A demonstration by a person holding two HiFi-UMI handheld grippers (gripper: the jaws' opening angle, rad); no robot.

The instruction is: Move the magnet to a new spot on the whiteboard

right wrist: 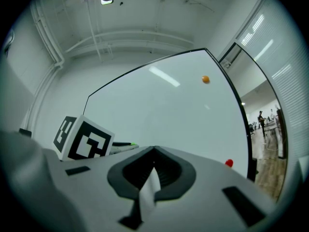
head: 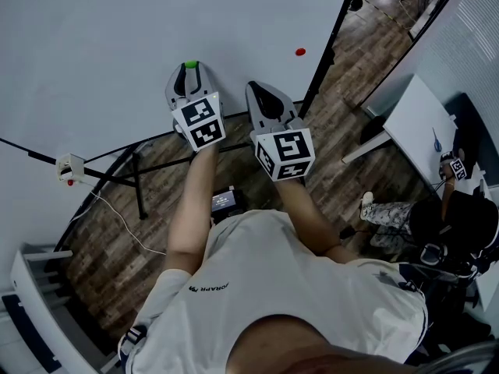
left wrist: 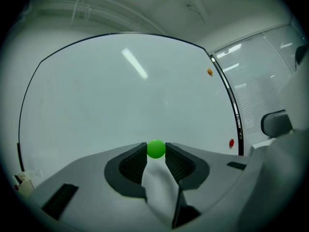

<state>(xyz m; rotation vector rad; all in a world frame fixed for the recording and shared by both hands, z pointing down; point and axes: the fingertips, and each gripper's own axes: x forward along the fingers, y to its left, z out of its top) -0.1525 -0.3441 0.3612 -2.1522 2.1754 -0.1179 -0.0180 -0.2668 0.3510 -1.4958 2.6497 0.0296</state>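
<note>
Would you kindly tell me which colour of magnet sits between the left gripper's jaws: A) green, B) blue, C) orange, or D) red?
A: in the left gripper view, the left gripper has its jaws closed on either side of a green magnet, in front of the whiteboard.

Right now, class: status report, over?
Left gripper shut on green magnet, at whiteboard. Right gripper shut, empty. Red magnet well off to the side.

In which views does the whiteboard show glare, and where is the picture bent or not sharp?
Left gripper view: a lamp streak reflects on the whiteboard, whose edge bows from the wide lens; the green magnet is sharp. Right gripper view: another lamp streak, and the near jaws look soft. Head view: the whiteboard is evenly lit, no glare.
</note>
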